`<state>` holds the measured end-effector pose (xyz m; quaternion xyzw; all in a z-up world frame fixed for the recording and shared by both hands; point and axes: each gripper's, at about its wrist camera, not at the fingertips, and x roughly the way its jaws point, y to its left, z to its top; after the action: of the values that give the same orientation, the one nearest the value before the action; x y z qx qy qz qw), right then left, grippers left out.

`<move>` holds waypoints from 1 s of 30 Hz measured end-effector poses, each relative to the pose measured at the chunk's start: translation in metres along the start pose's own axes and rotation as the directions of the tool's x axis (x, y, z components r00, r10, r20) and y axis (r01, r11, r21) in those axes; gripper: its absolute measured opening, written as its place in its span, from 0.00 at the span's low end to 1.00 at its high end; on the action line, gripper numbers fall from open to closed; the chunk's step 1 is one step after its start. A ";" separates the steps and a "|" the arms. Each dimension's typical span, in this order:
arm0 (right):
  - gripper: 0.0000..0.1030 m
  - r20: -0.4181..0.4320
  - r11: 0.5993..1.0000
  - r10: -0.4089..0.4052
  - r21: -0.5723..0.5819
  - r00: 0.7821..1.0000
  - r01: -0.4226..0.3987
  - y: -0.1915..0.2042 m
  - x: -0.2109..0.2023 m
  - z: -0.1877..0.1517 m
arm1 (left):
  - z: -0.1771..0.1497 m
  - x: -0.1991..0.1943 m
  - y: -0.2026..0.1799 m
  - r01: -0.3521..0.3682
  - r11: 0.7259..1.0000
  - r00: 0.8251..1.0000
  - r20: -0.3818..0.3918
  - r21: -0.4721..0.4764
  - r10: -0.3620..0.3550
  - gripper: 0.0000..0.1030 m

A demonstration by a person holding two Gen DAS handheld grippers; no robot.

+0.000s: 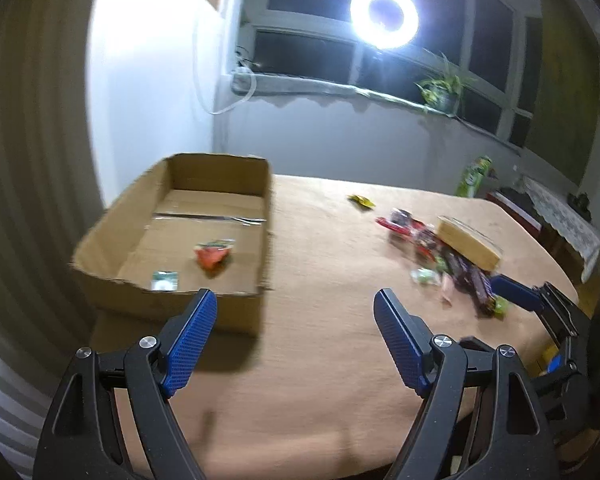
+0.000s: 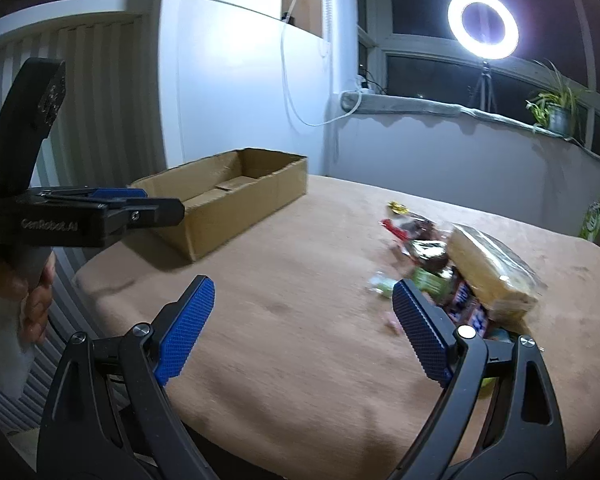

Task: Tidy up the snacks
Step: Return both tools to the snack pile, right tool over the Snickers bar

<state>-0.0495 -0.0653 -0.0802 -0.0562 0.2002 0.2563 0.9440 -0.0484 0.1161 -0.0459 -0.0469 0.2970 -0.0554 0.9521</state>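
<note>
An open cardboard box (image 1: 220, 168) stands at the table's left back corner. Inside lie a red-orange packet (image 1: 212, 256) and a small green-white packet (image 1: 165, 281). My left gripper (image 1: 296, 300) hovers open just to the right of the box's near corner, nothing between its fingers. A snack pile (image 2: 428, 248) lies to the right: a tan wrapped block (image 2: 488, 268), dark chocolate bars (image 2: 464, 304), a green packet (image 2: 432, 282) and a yellow candy (image 2: 398, 208). My right gripper (image 2: 303, 285) is open and empty, its right finger at the pile's near edge. The box (image 2: 236, 204) also shows there.
The table (image 1: 320, 240) has a tan cloth with rounded near edges. A green bag (image 1: 474, 176) stands beyond the far right edge, beside a low lace-covered stand (image 1: 560, 212). A ring light (image 1: 384, 16) and a potted plant (image 1: 440, 92) are at the window. A hand (image 2: 40, 300) holds the left gripper.
</note>
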 end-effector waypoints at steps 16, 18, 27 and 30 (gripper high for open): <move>0.90 -0.126 0.973 -0.041 0.221 0.991 0.068 -0.081 0.001 -0.030 | -0.004 0.040 -0.075 0.164 0.977 0.984 -0.096 0.134 -0.152 0.79; 0.90 -0.133 0.969 -0.023 0.242 0.991 0.055 -0.086 0.005 -0.031 | -0.005 0.044 -0.081 0.176 0.973 0.981 -0.108 0.146 -0.161 0.79; 0.39 -0.181 0.937 0.040 0.348 0.983 0.026 -0.113 0.032 -0.032 | -0.005 0.049 -0.087 0.175 0.973 0.979 -0.129 0.150 -0.156 0.79; 0.32 -0.177 0.929 0.049 0.369 0.983 0.020 -0.123 0.028 -0.037 | -0.006 0.056 -0.095 0.190 0.968 0.975 -0.144 0.162 -0.167 0.79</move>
<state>0.0222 -0.1659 -0.1252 0.1004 0.3309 0.2147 0.9134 -0.0138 0.0139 -0.0709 0.0141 0.3465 -0.1699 0.9224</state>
